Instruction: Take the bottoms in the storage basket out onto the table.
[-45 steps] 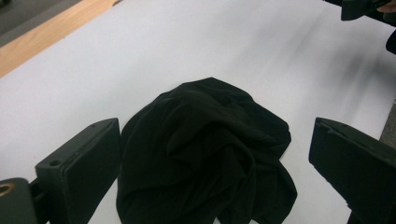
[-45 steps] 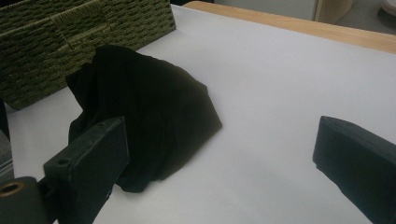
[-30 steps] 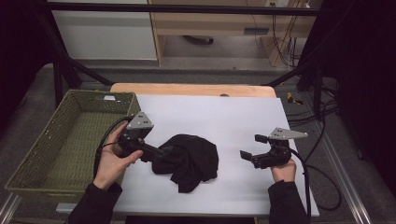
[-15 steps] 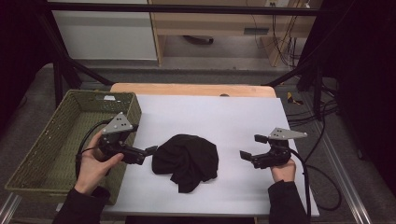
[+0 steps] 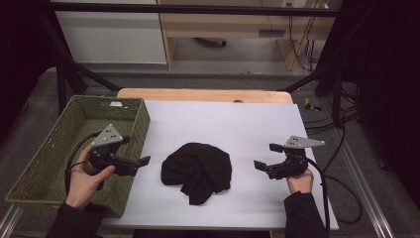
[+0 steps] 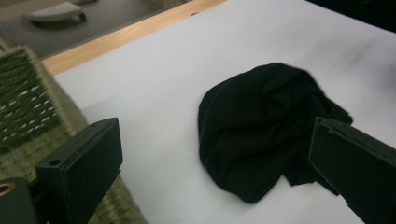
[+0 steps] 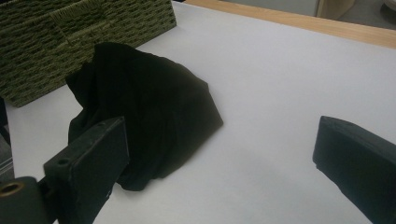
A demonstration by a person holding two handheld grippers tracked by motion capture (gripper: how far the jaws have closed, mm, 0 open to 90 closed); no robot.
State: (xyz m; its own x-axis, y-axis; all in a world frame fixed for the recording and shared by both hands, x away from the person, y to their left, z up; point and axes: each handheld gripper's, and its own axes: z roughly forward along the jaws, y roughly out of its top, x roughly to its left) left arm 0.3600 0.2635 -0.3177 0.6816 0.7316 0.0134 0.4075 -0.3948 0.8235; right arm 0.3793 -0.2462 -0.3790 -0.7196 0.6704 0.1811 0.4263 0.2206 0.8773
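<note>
Table with white cover (image 5: 233, 124)
A crumpled black cloth (image 5: 197, 171) lies near its middle, a green woven basket (image 5: 59, 144) at its left edge

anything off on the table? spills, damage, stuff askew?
Only the black cloth: it lies crumpled in a heap mid-table on the white sheet, not folded and not in the green basket at the left. No spill or damage shows. Both grippers, left and right, are open and clear of it.

Both grippers — left gripper (image 5: 144, 160), right gripper (image 5: 258, 164) — jaws spread.
</note>
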